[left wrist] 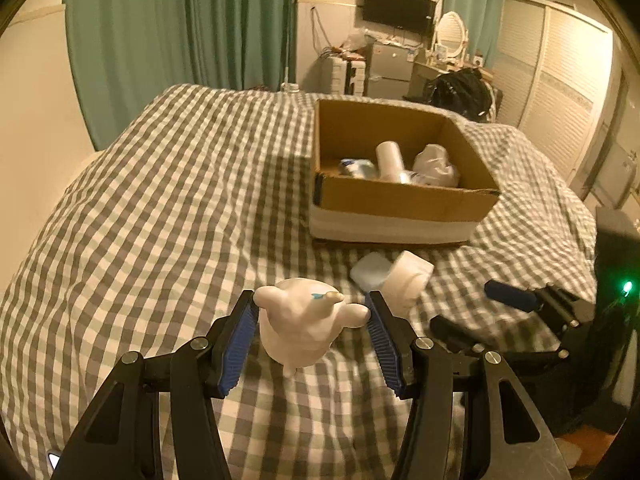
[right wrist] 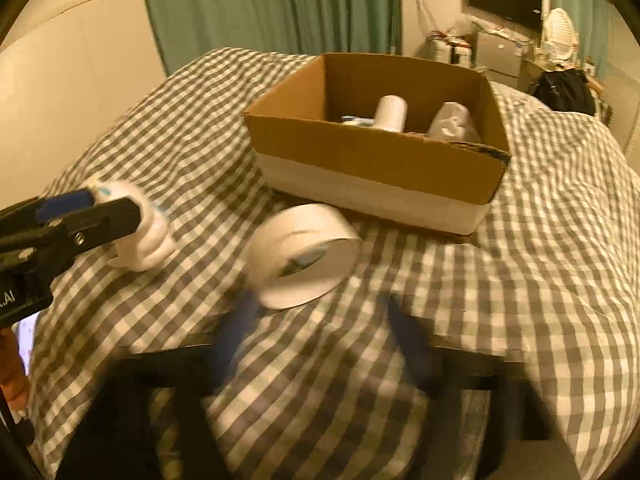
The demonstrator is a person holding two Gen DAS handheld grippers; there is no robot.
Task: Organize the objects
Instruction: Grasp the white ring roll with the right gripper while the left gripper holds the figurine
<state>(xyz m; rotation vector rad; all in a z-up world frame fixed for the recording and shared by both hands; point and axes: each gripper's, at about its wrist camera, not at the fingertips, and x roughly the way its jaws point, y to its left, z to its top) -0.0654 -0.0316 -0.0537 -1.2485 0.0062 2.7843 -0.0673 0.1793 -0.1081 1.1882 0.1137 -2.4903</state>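
A white toy figure (left wrist: 302,324) with stubby arms stands on the checked bedcover between the open blue-padded fingers of my left gripper (left wrist: 310,304); the pads are close to it, and I cannot tell if they touch. It also shows in the right wrist view (right wrist: 140,236). A white tape roll (right wrist: 302,256) lies on the cover just beyond my right gripper (right wrist: 324,312), which is open and blurred. The roll shows in the left wrist view (left wrist: 408,280) beside a pale flat pack (left wrist: 372,270). An open cardboard box (left wrist: 400,200) behind holds a white cylinder (left wrist: 390,160) and a crumpled white bag (left wrist: 436,164).
The bed with the grey-and-white checked cover (left wrist: 180,200) fills the scene. Green curtains (left wrist: 180,20) hang behind it. A TV (left wrist: 398,6), drawers and a mirror stand at the far wall. A black bag (left wrist: 460,92) sits past the bed's far right corner.
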